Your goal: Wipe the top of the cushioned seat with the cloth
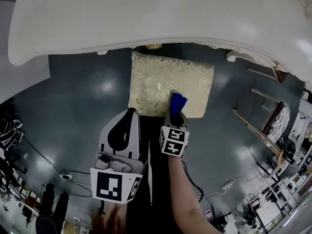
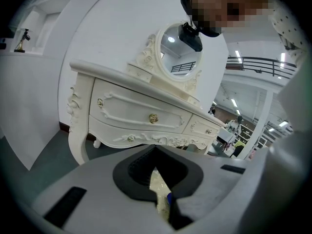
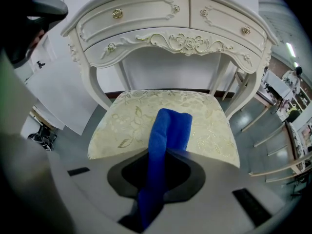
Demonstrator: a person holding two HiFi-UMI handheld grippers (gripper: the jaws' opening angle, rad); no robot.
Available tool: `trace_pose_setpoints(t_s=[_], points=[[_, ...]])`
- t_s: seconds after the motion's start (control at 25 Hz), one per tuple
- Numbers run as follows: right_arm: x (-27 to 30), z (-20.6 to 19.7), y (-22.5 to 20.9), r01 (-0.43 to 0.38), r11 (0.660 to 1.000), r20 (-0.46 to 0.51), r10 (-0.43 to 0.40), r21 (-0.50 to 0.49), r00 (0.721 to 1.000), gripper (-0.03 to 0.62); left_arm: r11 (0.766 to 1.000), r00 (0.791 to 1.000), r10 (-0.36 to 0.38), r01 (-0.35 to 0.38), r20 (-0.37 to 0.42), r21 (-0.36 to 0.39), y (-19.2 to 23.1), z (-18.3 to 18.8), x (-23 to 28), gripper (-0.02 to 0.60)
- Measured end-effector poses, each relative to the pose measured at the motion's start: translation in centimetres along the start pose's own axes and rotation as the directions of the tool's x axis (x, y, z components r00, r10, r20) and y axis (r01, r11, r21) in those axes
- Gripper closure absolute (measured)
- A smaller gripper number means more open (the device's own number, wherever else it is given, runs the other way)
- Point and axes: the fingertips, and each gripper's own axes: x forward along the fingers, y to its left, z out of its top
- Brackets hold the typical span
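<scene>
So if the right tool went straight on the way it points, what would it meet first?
Probably the cushioned seat, touched first by the blue cloth that the right tool grips; depth is unclear.

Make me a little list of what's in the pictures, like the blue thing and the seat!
seat: cream flowery cushion, in front of the white dressing table
cloth: blue, its free end over the seat's near edge
right claw: shut on the cloth
left claw: shut, holding nothing, beside the right one
floor: dark grey-blue
</scene>
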Motion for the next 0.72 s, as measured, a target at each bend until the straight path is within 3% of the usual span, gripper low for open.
trace_pose_setpoints(t_s=[0.72], points=[[0.2,0.6,4.5,-0.055,0.998,-0.009,0.054,-0.037,0.998,0.533,0.999,0.999,0.035,-0.035,0.013,-0.018,2.6,0.6,-0.9,0.583]])
